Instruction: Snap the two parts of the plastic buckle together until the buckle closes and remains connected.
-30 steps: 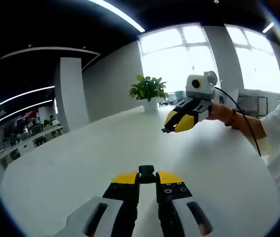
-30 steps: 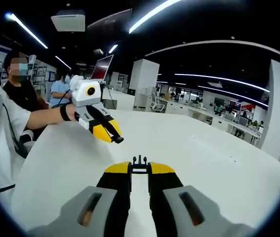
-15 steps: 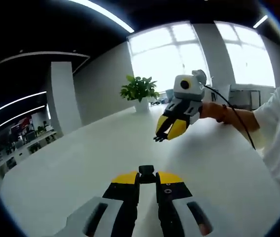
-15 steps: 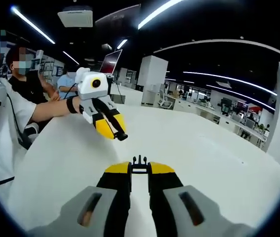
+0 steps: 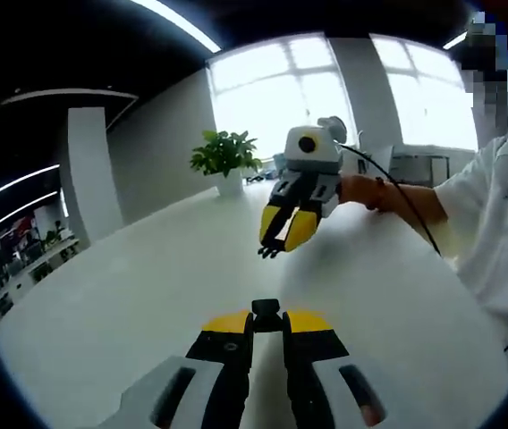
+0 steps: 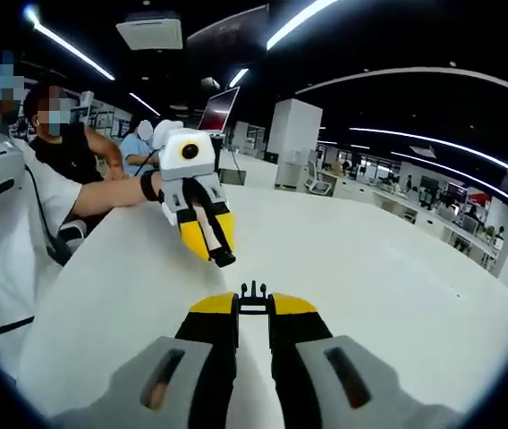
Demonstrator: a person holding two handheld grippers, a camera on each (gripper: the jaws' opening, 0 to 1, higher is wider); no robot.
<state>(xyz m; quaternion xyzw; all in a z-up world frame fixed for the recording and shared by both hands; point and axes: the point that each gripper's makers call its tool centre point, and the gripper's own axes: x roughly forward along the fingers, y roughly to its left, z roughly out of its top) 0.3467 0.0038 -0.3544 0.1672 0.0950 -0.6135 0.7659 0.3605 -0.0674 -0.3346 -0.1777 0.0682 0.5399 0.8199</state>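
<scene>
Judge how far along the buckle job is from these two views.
Done: each gripper is shut on one buckle half, the left gripper on the socket half, the right gripper on the pronged half. In hand: both are held apart above the white table. Left: align the halves and snap them together.

Low in the left gripper view, the left gripper (image 5: 266,323) has yellow tips on black jaws and pale grey shells, and a black buckle part (image 5: 266,309) sits between them. The right gripper (image 5: 275,248), at centre, is white, black and yellow. The table (image 5: 129,286) is plain white. A green plant (image 5: 222,153) stands upper left, in a white pot. The sleeve (image 5: 495,232) at right is white.
</scene>
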